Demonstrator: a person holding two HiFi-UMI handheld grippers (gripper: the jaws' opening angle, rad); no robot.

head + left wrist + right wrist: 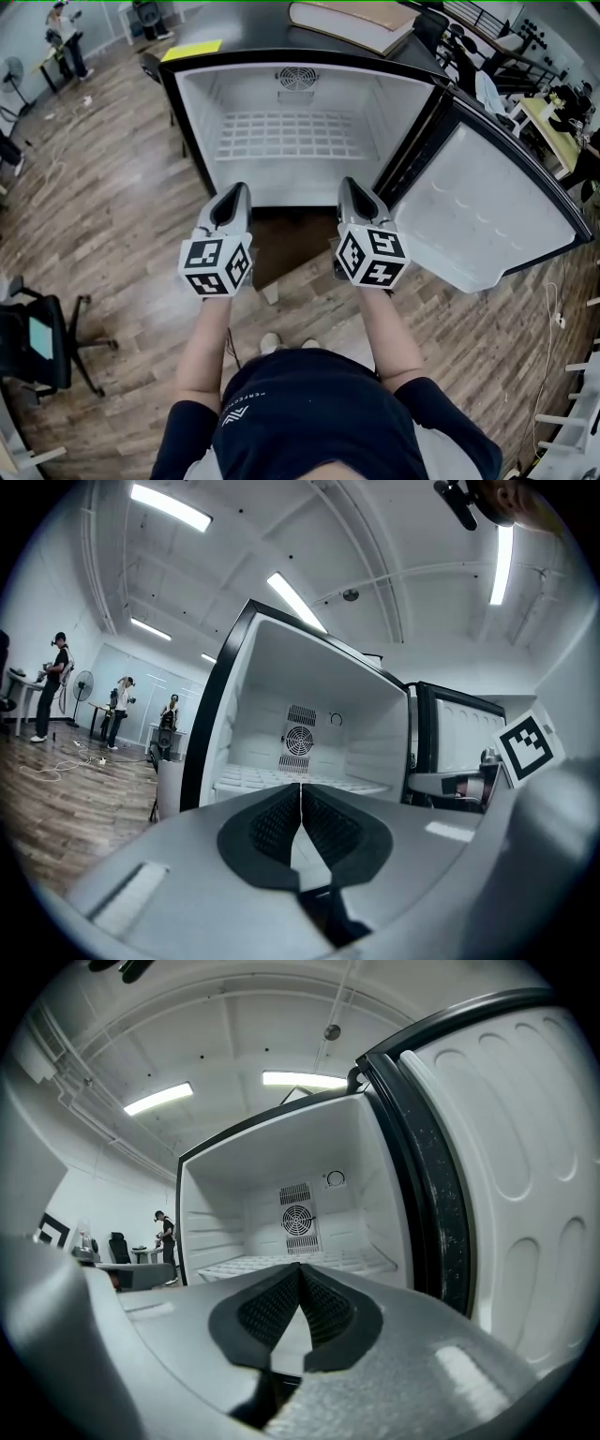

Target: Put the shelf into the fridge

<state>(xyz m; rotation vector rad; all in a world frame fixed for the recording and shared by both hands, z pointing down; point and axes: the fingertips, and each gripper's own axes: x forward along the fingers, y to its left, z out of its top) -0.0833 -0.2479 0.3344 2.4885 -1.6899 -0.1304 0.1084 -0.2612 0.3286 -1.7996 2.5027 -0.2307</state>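
The small fridge (190, 112) stands open in front of me, its door (478, 216) swung out to the right. A white grid shelf (291, 136) lies flat inside it, also visible as the shelf (267, 778) in the left gripper view and the shelf (234, 1267) in the right gripper view. A round fan (299, 739) sits in the back wall. My left gripper (236, 190) and right gripper (349, 185) are side by side just outside the fridge's front edge, pointing level into it. Both are shut with nothing between the pads, as the left gripper (300, 787) and right gripper (298, 1267) show in their own views.
The open door (525, 1194) stands close on the right of the right gripper. A black office chair (42, 342) is at the lower left. A yellow sheet (190, 50) and a flat board (352, 23) lie on the fridge top. People stand far off at the back left.
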